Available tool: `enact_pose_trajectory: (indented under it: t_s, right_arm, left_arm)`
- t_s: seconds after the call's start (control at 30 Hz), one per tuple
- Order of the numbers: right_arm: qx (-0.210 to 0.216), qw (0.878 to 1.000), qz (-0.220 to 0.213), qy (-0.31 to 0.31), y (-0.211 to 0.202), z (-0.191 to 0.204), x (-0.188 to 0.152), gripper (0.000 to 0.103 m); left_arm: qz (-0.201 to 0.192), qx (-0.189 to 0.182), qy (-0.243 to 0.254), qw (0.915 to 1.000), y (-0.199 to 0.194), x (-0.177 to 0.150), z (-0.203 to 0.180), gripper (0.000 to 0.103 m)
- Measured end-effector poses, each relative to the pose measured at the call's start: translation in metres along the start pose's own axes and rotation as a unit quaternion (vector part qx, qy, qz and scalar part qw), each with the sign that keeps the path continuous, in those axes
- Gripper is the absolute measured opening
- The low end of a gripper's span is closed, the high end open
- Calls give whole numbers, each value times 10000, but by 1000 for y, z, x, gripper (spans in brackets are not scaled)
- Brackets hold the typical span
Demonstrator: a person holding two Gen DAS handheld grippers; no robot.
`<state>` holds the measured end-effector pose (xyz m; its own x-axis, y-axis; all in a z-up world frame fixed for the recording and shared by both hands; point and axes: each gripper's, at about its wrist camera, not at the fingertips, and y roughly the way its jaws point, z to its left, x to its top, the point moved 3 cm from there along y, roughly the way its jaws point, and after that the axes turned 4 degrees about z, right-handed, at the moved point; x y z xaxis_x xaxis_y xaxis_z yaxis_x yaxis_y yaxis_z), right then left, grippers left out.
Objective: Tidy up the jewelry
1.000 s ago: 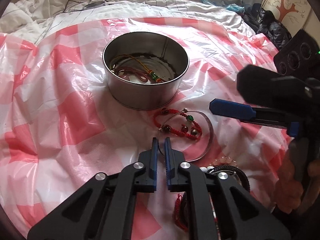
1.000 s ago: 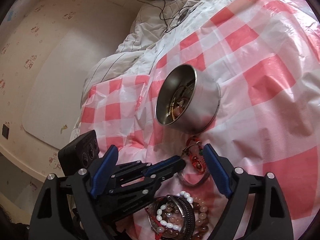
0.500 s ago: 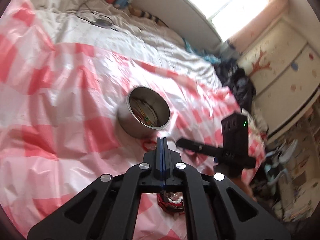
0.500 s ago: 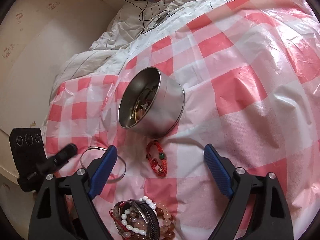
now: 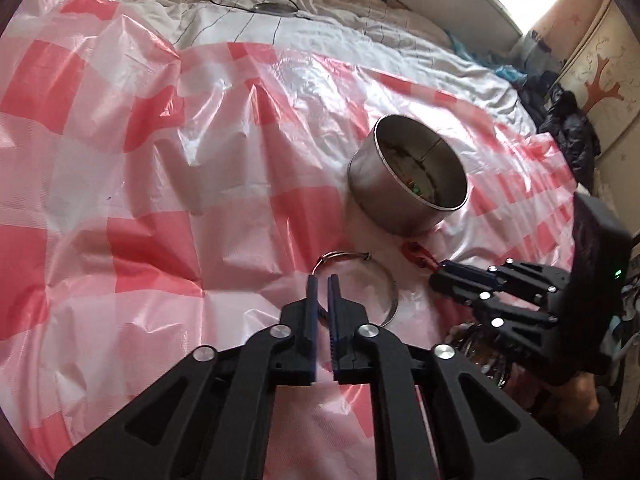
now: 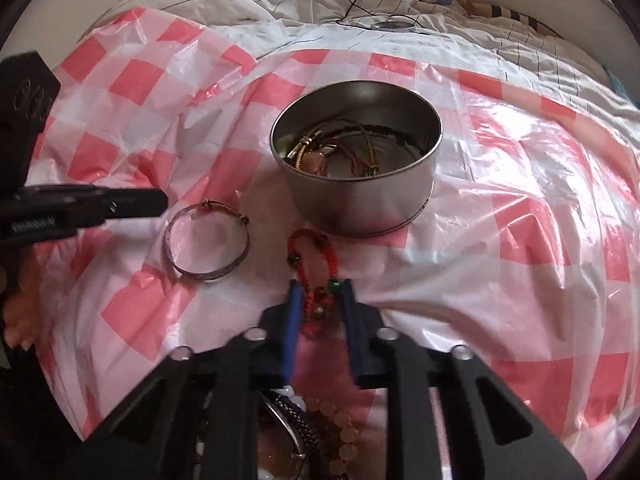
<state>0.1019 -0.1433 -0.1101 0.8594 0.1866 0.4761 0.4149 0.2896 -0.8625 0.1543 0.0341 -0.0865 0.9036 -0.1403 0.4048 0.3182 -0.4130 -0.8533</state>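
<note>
A round metal tin (image 6: 356, 152) (image 5: 408, 184) holds several bracelets and cords. A red cord bracelet (image 6: 316, 276) with dark and green beads lies in front of the tin. My right gripper (image 6: 320, 286) straddles its near end, jaws partly closed around it; it also shows in the left wrist view (image 5: 444, 276). A silver bangle (image 6: 208, 240) (image 5: 360, 280) lies to the left of the red bracelet. My left gripper (image 5: 322, 280) hovers just above the bangle's near rim, jaws a narrow slit apart and holding nothing.
A pile of bead bracelets and a dark braided band (image 6: 304, 420) lies under my right gripper. The red-and-white checked plastic sheet (image 6: 520, 216) covers a rumpled white bed. A cable and a round disc (image 6: 392, 26) lie at the far side.
My left gripper swung down over the bangle and its jaws parted slightly. My right gripper moved forward over the red bracelet and narrowed from wide open.
</note>
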Motion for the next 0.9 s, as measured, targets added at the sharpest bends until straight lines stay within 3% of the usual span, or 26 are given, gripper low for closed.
enact_pose_trajectory:
  t_s: [0.07, 0.13, 0.17, 0.2, 0.23, 0.27, 0.33, 0.47, 0.63, 0.77, 0.9]
  right_arm:
    - [448, 9984, -72, 334, -5, -5, 3, 13]
    - [987, 9923, -205, 716, -12, -13, 5, 13]
    - [1282, 9869, -280, 934, -15, -18, 6, 13]
    - [1531, 9814, -339, 1110, -18, -23, 6, 13]
    - [1769, 9753, -395, 1261, -21, -28, 6, 13]
    - [1989, 9687, -466, 1411, -24, -32, 6, 13]
    - [2386, 9554, -620, 1625, -31, -39, 6, 13]
    - [2864, 9359, -908, 1840, -44, -47, 9, 13]
    - [2948, 9293, -1188, 1881, -58, -52, 13, 13]
    - [2935, 9280, -1453, 1776, -68, -54, 18, 13]
    - [2722, 9351, -1434, 1758, -64, -58, 22, 13]
  left_arm:
    - [138, 162, 67, 9998, 11, -2, -3, 43]
    - [217, 369, 235, 9988, 19, -4, -8, 46]
    - [249, 485, 355, 9979, 23, -6, -11, 45]
    - [247, 600, 449, 9969, 24, -7, -13, 37]
    - [232, 664, 470, 9964, 24, -8, -14, 16]
    - [175, 691, 463, 9964, 21, -8, -12, 8]
    - [28, 544, 378, 9978, 13, -7, -8, 3]
    - [-372, 17, 128, 9992, -10, -2, -4, 2]
    - [-943, -640, 67, 9935, -39, 5, -7, 2]
    - [-1224, -311, -80, 9920, -45, 22, -10, 2]
    - [-1264, -328, -306, 9910, -42, 30, -8, 3]
